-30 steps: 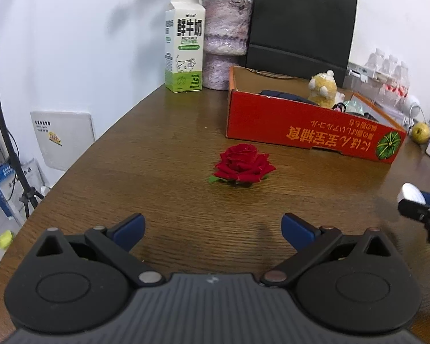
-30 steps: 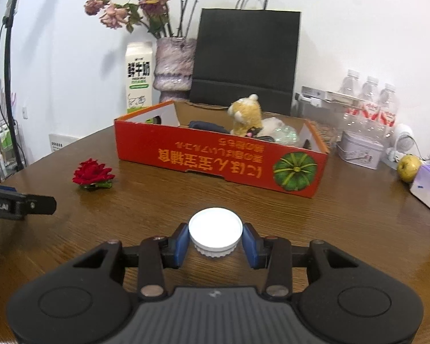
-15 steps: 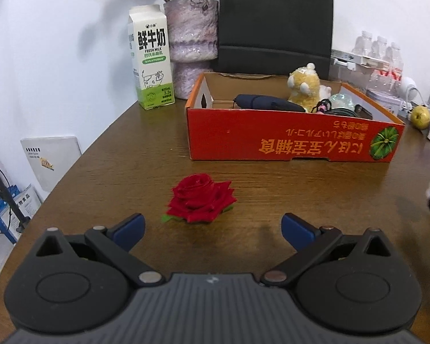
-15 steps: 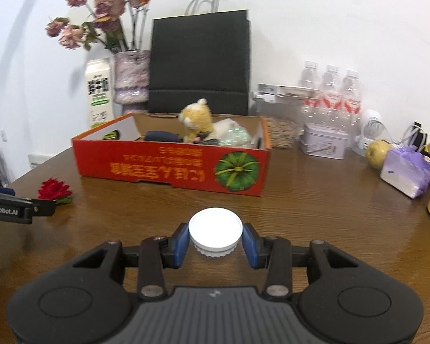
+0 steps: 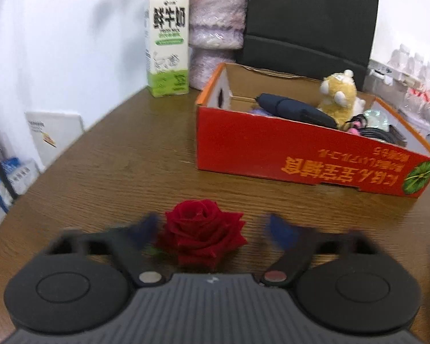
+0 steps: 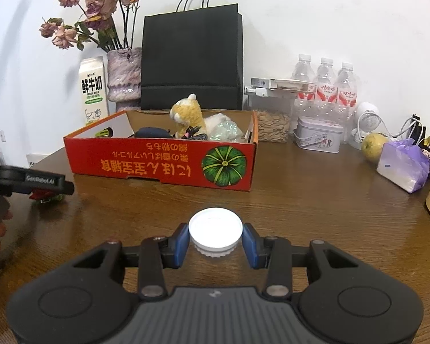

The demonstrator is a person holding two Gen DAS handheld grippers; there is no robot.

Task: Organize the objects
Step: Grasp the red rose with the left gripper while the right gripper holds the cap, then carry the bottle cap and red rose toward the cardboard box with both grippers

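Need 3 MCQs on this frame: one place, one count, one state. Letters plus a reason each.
1. Where is the dark red fabric rose?
A. In the red cardboard box
B. On the brown wooden table, between the left gripper jaws
C. In the vase

2. How many clear plastic water bottles stand by the wall?
A. One
B. Three
C. Five

3. What is the state of the right gripper?
A. Wide open, nothing between the jaws
B. Shut with nothing held
C. Shut on the round white ribbed-edge cap

Answers:
1 B: the rose lies on the table in front of the red cardboard box, inside the left gripper's closing jaws, with a gap still visible on the right-hand side.
2 B: three capped bottles stand side by side in the right wrist view.
3 C: both blue pads press the cap's sides.
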